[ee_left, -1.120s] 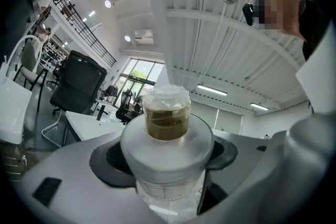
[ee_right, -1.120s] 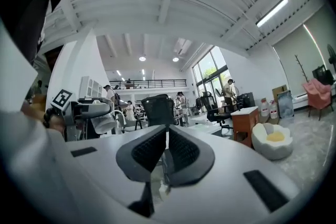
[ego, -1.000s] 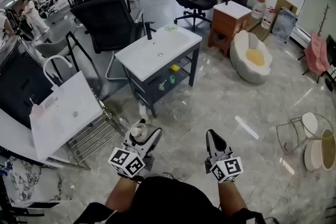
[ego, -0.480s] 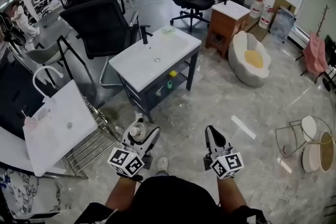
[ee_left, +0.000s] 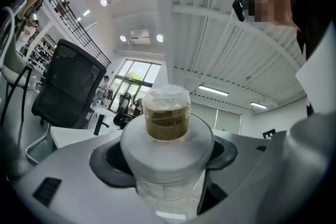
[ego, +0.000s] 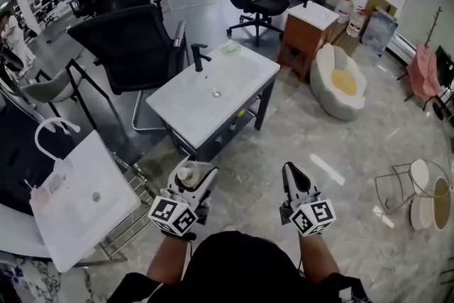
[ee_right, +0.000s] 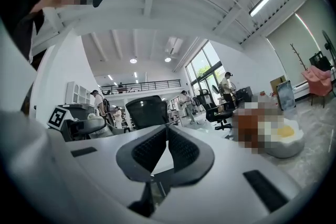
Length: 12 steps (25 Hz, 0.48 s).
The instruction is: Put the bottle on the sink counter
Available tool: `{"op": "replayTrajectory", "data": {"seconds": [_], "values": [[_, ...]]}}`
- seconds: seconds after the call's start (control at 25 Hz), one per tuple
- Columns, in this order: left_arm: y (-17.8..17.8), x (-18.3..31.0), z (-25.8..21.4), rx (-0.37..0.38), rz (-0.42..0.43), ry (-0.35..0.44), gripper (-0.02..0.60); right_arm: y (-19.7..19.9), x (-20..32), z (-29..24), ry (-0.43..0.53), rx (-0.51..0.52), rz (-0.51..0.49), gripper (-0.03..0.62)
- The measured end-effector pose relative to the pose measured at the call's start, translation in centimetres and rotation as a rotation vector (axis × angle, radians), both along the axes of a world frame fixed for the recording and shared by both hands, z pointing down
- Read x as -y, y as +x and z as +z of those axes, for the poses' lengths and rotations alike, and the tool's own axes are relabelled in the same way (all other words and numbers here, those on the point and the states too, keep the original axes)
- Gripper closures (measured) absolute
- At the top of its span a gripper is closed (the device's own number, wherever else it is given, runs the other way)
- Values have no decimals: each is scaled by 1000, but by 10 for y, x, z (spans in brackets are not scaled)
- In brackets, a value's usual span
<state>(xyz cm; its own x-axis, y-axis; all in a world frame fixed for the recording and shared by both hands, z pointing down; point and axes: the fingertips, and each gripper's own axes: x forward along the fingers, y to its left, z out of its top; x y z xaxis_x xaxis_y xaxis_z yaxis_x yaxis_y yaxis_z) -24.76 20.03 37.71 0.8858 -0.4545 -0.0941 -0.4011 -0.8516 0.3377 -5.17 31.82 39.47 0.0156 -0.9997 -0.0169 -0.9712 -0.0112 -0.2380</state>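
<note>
- Clear plastic bottle (ee_left: 167,113) with a see-through cap and a brownish neck sits upright between the jaws of the left gripper (ego: 193,177); both black pads press on its body, jaws spread wide around it. Firm grip.
- Bottle is in the air over the grey marble-look floor (ego: 340,145), well apart from any counter.
- Right gripper (ego: 294,179) is level with the left one and off to its right, clear gap between the two. Its jaw tips meet and nothing is between them.
- Each gripper carries its black-and-white marker cube at the rear, left cube (ego: 172,215) and right cube (ego: 312,216), with the person's forearms behind them.
- White rectangular sink counter on a dark grey frame (ego: 184,110) stands ahead of the left gripper, near but not touching. Black faucet (ego: 198,57) at its far edge, drain hole mid-basin, small items on the lower shelf too small to identify.
- Second white sink top (ego: 92,177) with an arched white faucet (ego: 51,128) lies left of the left gripper.
- Black mesh office chair (ego: 131,46) stands beyond the dark-framed counter.
- Wooden cabinet with a white top (ego: 306,28) and a round white cushion seat with a yellow centre (ego: 340,85) sit far ahead of the right gripper, to its right.
</note>
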Motion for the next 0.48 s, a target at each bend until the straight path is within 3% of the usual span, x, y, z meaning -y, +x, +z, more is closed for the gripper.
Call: {"op": "replayTrajectory", "data": {"seconds": [0.24, 0.48], "values": [[11, 30, 5, -27, 9, -20, 232, 12, 32, 2, -68, 11, 2, 562], [26, 52, 11, -19, -6, -19, 232, 30, 71, 4, -71, 7, -28, 562]]}}
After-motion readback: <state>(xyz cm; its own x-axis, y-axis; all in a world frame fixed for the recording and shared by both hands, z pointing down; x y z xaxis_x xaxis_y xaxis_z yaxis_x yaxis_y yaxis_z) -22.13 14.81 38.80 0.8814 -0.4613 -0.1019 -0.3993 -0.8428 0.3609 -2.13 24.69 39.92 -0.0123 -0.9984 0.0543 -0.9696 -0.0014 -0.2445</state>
